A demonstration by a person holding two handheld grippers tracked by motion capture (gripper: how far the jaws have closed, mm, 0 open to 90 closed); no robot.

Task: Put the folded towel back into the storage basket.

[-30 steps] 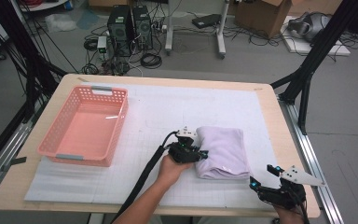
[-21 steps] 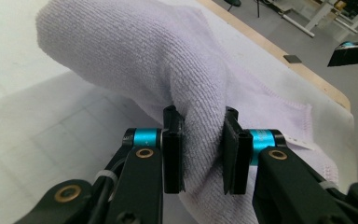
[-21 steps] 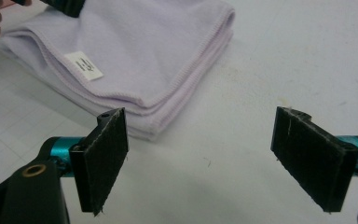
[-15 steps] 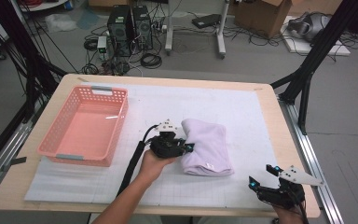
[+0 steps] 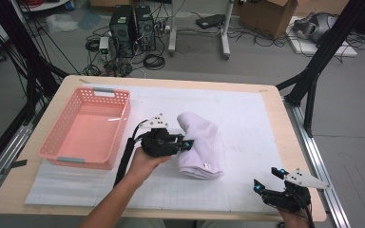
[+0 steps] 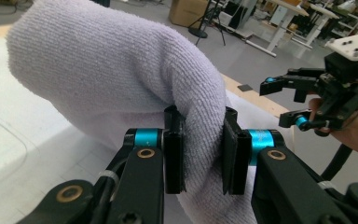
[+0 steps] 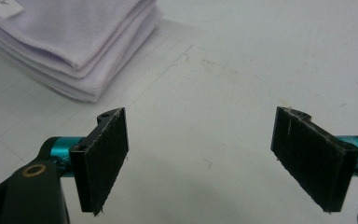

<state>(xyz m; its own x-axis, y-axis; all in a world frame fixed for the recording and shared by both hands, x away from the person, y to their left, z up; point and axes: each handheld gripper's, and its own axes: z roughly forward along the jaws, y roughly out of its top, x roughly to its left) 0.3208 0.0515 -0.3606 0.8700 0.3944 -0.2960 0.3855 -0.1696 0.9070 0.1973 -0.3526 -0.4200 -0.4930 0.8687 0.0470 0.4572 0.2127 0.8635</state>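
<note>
High view: the left tool [image 5: 186,144] grips the near-left edge of a folded white towel [image 5: 202,145], which lies mid-desk [image 5: 247,109] just right of a pink basket [image 5: 86,128]; the right tool [image 5: 268,180] rests at the near-right corner, well apart.

Left gripper view: both pads [image 6: 175,149] pinch a thick fold of the towel [image 6: 107,70], partly lifted.

Right gripper view: jaws wide apart and empty above the desk [image 7: 223,93], the towel's [image 7: 79,37] stacked layers ahead on the left.

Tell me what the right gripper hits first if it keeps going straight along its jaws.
Most likely the white mat: the right gripper has open jaws with bare mat ahead. The folded towel lies off to the upper left of that line, so it probably passes beside it, though depth is unclear.
</note>
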